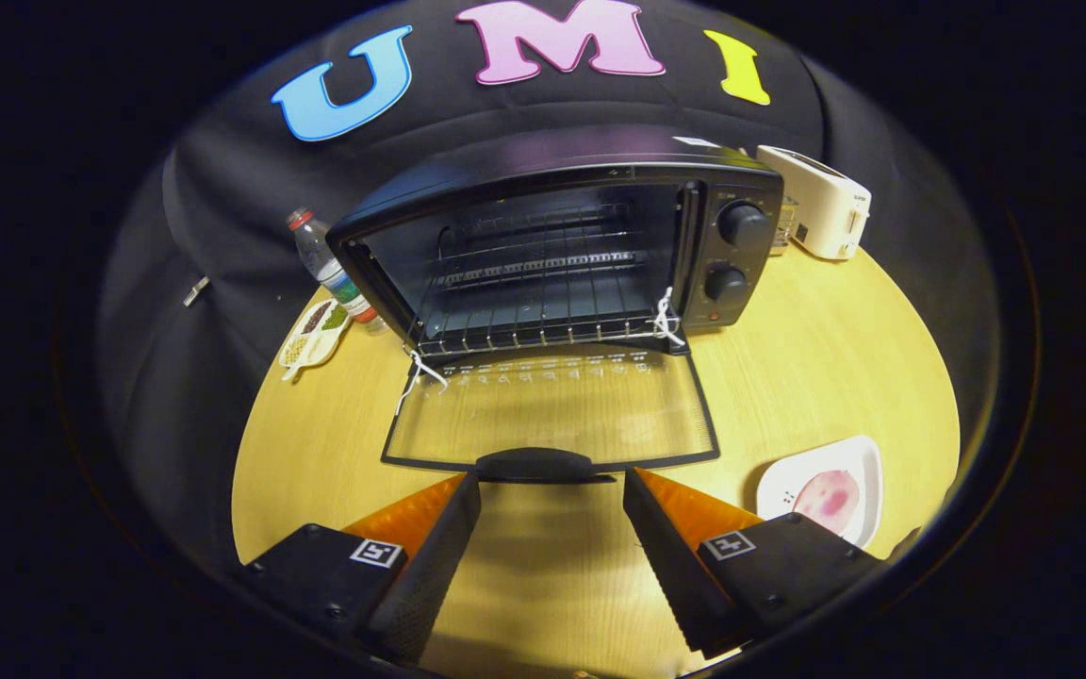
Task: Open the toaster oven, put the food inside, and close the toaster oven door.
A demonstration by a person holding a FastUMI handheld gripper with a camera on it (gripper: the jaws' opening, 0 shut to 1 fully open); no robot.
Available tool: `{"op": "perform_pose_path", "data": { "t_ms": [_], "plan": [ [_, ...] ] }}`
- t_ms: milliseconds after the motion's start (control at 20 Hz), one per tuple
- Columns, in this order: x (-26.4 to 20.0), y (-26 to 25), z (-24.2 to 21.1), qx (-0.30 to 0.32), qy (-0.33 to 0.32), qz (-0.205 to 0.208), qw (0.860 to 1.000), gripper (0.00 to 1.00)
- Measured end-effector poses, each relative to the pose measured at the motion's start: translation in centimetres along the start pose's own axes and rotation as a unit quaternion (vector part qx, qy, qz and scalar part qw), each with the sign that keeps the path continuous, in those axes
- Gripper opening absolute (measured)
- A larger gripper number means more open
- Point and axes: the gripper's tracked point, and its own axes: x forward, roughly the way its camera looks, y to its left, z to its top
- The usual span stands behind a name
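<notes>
Gripper view showed the claw point(552, 486) at the bottom centre of the frame, its fingers point(444, 538) spread apart and clamped on nothing, hovering over the wooden table point(826, 349). Just ahead of the fingertips, at mid-frame, lay the handle point(535, 464) of the toaster oven door point(552, 410), folded fully down and flat on the table. Beyond it, in the upper centre, stood the black toaster oven point(562, 245) with its cavity open, a wire rack point(543, 325) inside and two knobs point(743, 224) on its right panel. The food point(828, 498), a pinkish piece, sat on a white plate point(859, 462) at lower right, beside the right finger. A white toaster point(818, 200) stood at upper right. A water bottle point(324, 266) and a small divided dish point(315, 338) were at left of the oven.
</notes>
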Motion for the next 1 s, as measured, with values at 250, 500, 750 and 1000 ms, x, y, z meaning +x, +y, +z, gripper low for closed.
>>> {"op": "perform_pose_path", "data": {
  "t_ms": [250,500,750,1000],
  "plan": [
    [-3.8,-7.7,2.3,0.031,-0.023,0.007,0.999,0.99],
    [-7.2,-19.2,1.3,0.005,0.014,-0.013,1.0,0.99],
    [-6.2,-27.2,-2.9,0.008,0.097,-0.035,0.995,0.97],
    [-3.3,-29.7,-5.2,0.003,0.146,-0.022,0.989,0.88]
  ]
}}
